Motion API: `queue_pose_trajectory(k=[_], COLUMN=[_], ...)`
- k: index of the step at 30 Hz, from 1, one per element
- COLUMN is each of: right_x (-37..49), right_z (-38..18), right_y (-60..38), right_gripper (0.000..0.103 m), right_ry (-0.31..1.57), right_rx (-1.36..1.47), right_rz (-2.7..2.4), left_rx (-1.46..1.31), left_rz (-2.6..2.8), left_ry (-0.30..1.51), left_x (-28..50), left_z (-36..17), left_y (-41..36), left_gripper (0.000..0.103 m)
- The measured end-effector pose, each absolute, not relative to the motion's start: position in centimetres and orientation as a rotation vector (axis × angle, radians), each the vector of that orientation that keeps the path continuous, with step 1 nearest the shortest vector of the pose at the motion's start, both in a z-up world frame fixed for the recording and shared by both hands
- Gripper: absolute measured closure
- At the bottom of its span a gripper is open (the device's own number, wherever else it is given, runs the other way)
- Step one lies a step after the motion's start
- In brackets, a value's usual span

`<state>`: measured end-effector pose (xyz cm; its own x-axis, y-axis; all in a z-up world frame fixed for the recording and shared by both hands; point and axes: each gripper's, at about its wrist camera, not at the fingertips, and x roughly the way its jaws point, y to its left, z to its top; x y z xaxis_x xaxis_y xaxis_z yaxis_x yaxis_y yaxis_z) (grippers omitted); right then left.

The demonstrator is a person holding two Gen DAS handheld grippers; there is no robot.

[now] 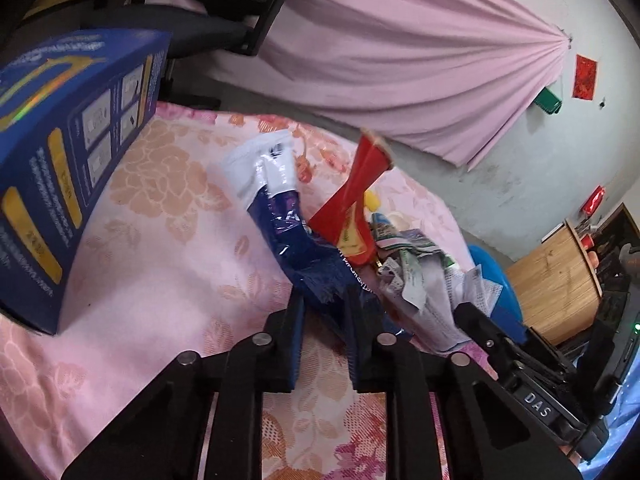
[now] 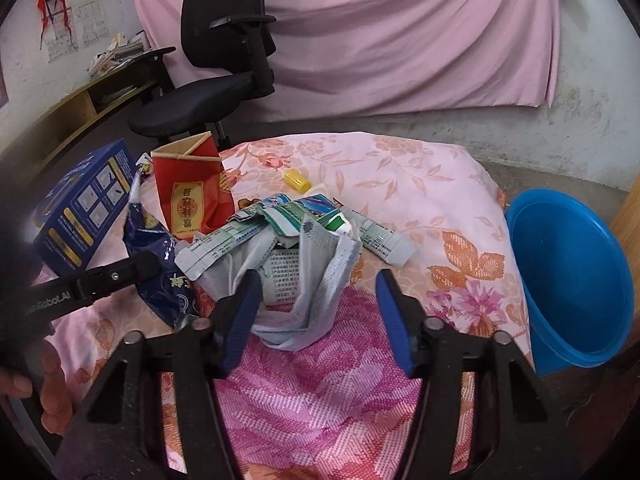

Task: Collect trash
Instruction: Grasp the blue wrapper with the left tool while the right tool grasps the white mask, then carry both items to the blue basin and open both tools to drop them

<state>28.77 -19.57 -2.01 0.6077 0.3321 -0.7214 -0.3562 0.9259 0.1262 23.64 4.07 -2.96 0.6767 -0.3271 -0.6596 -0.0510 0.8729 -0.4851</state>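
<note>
My left gripper is shut on the lower end of a crumpled dark blue and white foil wrapper, which rises off the pink floral cloth. A red paper bag stands just behind the wrapper. In the right wrist view, my right gripper is open, its blue pads on either side of a white mesh wrapper. That wrapper tops a pile of green and white packets. The left gripper's finger reaches in from the left onto the blue wrapper.
A blue basin sits at the right edge of the cloth-covered surface. A dark blue box stands at the left, and a small yellow cap lies behind the pile. A black office chair is beyond. A hand shows at lower left.
</note>
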Motion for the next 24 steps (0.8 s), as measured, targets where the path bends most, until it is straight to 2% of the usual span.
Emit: queue_pose_trajectory(k=[2, 4, 6, 13, 24], right_x=[28.5, 28.2, 27.8, 26.2, 22.9], right_z=[-2.0, -1.9, -1.8, -1.0, 1.5], right_y=[-19.6, -19.7, -19.6, -19.8, -21.4], right_gripper=[0.040, 0.058, 0.067, 0.073, 0.073], right_ry=[0.834, 0.828, 0.820, 0.763, 0.528], right_rx=[-0.022, -0.019, -0.019, -0.032, 0.023], right_rz=[0.408, 0.416, 0.424, 0.414, 0.410], left_rx=[-0.485, -0.460, -0.436, -0.344, -0.269], left_rz=[-0.175, -0.190, -0.192, -0.163, -0.108], left_ry=[0.782, 0.754, 0.735, 0.640, 0.525], left_x=[22.7, 21.9, 21.2, 18.8, 17.0], left_z=[-2.5, -2.0, -1.9, -1.4, -1.4], left_y=[4.1, 3.7, 3.4, 1.7, 1.4], left_gripper=[0.093, 0.094, 0.095, 0.097, 0.100])
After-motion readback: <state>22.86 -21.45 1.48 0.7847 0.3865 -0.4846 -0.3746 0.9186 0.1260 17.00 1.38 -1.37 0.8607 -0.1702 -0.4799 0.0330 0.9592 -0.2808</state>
